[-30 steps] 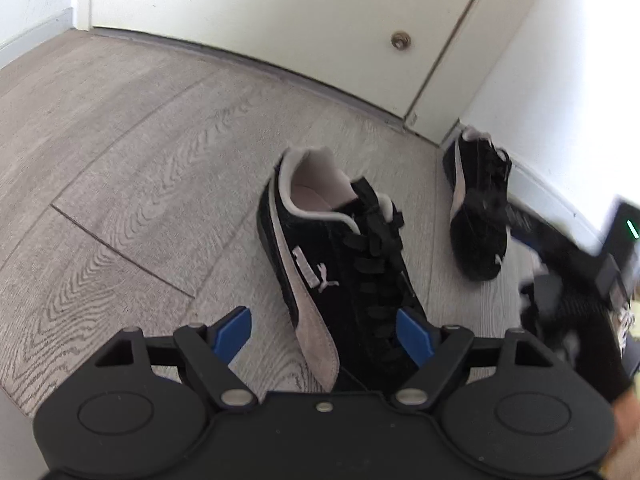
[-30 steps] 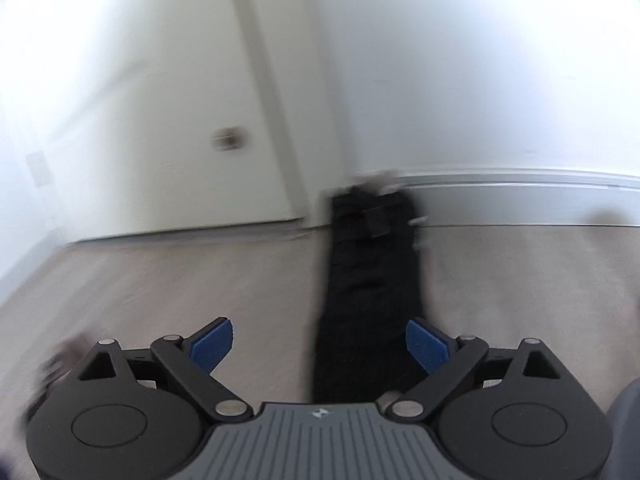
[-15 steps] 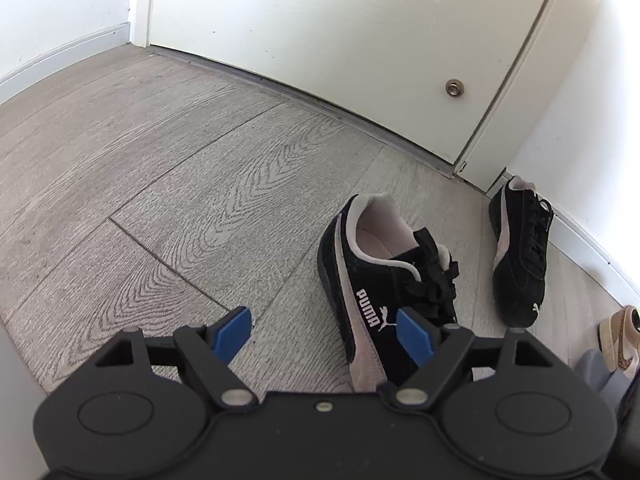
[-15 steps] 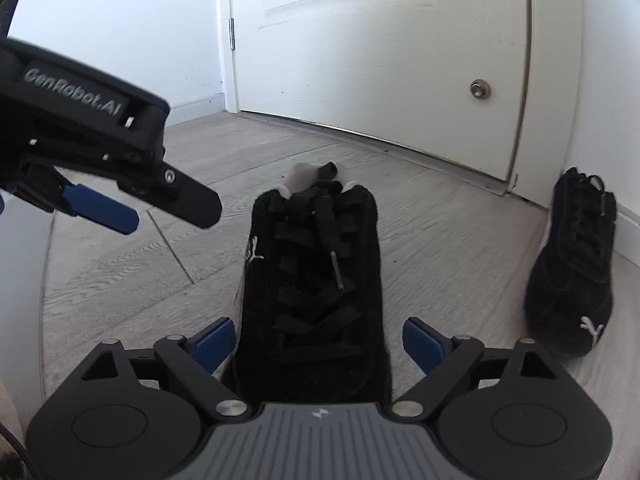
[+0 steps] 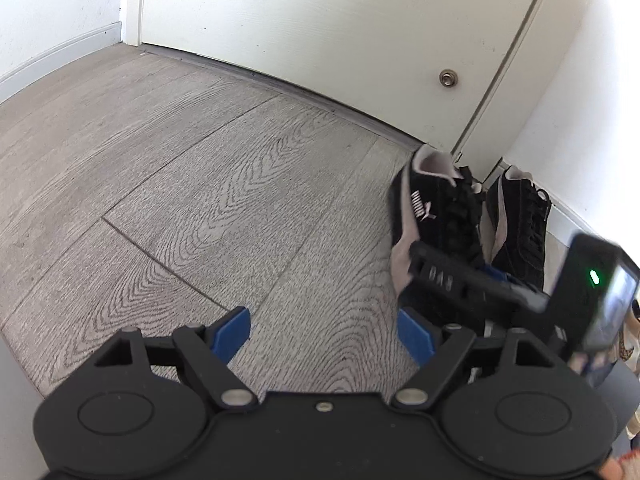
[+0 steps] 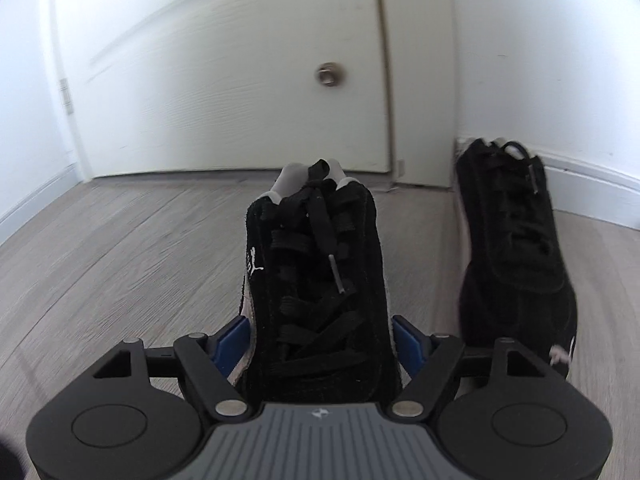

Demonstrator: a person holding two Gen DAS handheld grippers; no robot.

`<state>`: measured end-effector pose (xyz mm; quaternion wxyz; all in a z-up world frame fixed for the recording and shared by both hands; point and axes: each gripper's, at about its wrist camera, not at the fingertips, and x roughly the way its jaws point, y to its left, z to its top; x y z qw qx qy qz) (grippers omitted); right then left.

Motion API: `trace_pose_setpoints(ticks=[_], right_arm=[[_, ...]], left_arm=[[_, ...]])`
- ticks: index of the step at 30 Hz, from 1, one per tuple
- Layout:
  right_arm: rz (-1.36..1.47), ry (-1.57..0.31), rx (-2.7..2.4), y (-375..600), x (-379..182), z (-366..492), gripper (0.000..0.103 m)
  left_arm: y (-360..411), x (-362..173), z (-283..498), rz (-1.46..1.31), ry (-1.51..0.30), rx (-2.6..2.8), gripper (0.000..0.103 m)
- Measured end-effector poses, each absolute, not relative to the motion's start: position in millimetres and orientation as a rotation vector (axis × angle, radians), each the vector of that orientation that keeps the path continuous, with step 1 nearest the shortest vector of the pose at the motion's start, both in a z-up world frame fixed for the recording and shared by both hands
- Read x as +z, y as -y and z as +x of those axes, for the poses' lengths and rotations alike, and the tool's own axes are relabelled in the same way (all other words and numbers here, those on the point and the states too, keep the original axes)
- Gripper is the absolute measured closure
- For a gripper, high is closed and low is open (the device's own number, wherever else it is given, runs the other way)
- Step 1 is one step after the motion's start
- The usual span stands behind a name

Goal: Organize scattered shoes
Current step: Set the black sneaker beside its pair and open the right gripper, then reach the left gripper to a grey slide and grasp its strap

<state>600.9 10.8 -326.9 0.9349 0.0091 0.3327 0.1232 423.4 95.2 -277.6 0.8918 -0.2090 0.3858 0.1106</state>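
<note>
1. Since half a second ago, black sneaker [image 6: 320, 280] has travelled from mid-floor to just beside its mate, near the door corner.
2. Left gripper [image 5: 323, 334]: blue pads apart, nothing between them, above the wood floor [image 5: 180, 200].
3. Right gripper [image 6: 320, 340]: clamped on the sneaker's toe end, heel pointing away.
4. Second sneaker [image 6: 516, 240]: on the floor by the baseboard [image 6: 588, 178].
5. White door [image 6: 240, 60]: behind, shut.

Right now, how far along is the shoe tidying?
Done: one black shoe sits by the baseboard. In hand: the right hand-held gripper is clamped on its mate, close beside it. Left hand-held gripper is open, empty. Left: set it down; a tan shoe waits.
</note>
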Motion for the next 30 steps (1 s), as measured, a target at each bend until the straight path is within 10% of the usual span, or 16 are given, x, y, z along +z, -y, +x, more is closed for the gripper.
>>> trace_pose_setpoints(ticks=[14,30], right_arm=[[0.076,-0.670,0.163,4.8,-330.4,643.9,0.021],[0.139,-0.729,0.101,152.8,-281.4,423.3,0.005]], left_arm=[[-109.0,-284.7,424.2,-0.465,-0.817,0.217,0.022],[-23.8,-258.5,407.0,-0.165,-0.756,-0.137,0.021]])
